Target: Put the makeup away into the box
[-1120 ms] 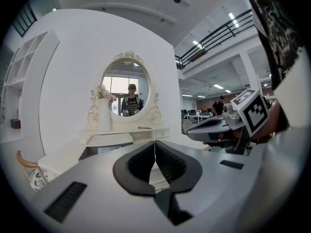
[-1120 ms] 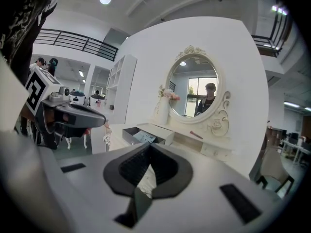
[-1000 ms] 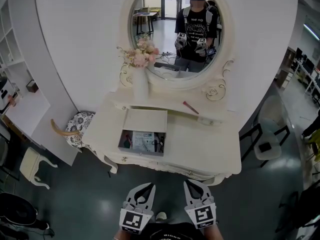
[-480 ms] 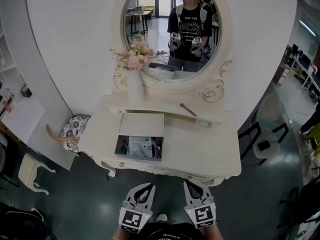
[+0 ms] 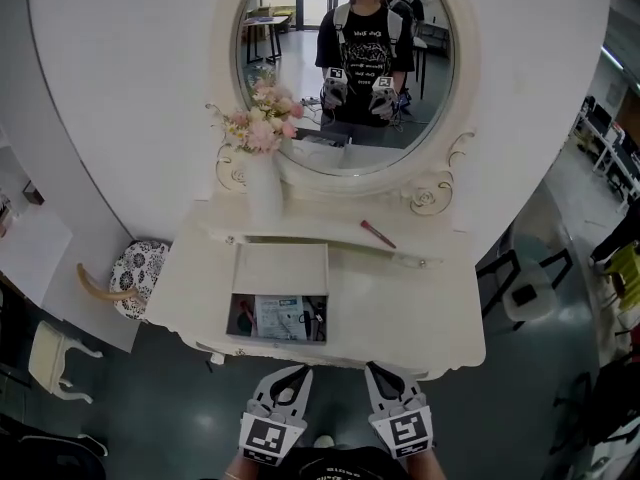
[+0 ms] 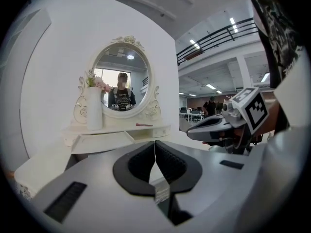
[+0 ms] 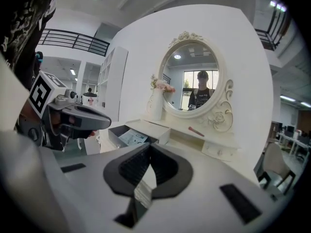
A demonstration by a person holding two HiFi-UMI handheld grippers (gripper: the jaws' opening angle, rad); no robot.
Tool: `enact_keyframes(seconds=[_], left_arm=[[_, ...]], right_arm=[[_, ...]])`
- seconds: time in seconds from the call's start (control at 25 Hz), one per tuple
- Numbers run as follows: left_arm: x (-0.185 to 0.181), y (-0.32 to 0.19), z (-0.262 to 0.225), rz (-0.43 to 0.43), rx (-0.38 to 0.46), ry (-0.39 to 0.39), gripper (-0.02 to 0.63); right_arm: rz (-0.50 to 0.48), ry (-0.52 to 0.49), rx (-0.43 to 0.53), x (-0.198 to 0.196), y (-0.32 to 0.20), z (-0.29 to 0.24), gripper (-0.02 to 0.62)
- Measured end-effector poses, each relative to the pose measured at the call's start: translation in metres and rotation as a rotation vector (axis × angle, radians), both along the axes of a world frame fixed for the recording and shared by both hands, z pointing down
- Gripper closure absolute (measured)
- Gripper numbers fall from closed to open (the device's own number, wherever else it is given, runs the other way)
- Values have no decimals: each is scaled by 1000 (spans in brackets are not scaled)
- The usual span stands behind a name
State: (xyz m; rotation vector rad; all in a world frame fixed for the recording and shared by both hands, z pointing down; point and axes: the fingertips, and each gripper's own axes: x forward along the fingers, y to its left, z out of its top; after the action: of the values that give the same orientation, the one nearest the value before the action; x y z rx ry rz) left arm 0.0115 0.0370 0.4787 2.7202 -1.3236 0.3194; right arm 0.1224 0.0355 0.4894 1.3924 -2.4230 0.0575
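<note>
A red makeup pencil [image 5: 378, 233] lies on the raised back shelf of the white dressing table [image 5: 420, 308], right of centre; it also shows as the pencil [image 6: 144, 124] and the pencil [image 7: 196, 130]. An open box [image 5: 278, 319], its lid [image 5: 280, 267] tipped back, sits on the tabletop's left half with papers and small items inside. My left gripper [image 5: 299, 372] and right gripper [image 5: 373, 367] hang side by side short of the table's front edge, both shut with nothing between the tips. The left gripper [image 6: 155, 143] and right gripper [image 7: 149, 147] point towards the table.
A white vase of pink flowers [image 5: 262, 158] stands at the shelf's left end, below the oval mirror [image 5: 345, 58] that reflects the person. A patterned stool [image 5: 135, 266] stands left of the table and a white chair [image 5: 530, 290] to its right.
The table and mirror have drawn nearer and lower in the head view as the person walked towards them. Both grippers moved forward with the person and stayed shut.
</note>
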Motion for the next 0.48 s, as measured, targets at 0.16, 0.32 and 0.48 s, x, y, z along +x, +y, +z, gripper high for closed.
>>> enact_keyframes(seconds=[0.16,0.32,0.48], left_arm=[[-5,-26,-2,24,10,9,589],[-17,-54,-1,37,4,13,589],[-25,-79,-2,61,4,15,589]], right_arm=[[21,3,2,-7,-26,-2,586],[40,34,-5,-16,-49,-1,586],[50,54,-36,-24,-65,6,586]])
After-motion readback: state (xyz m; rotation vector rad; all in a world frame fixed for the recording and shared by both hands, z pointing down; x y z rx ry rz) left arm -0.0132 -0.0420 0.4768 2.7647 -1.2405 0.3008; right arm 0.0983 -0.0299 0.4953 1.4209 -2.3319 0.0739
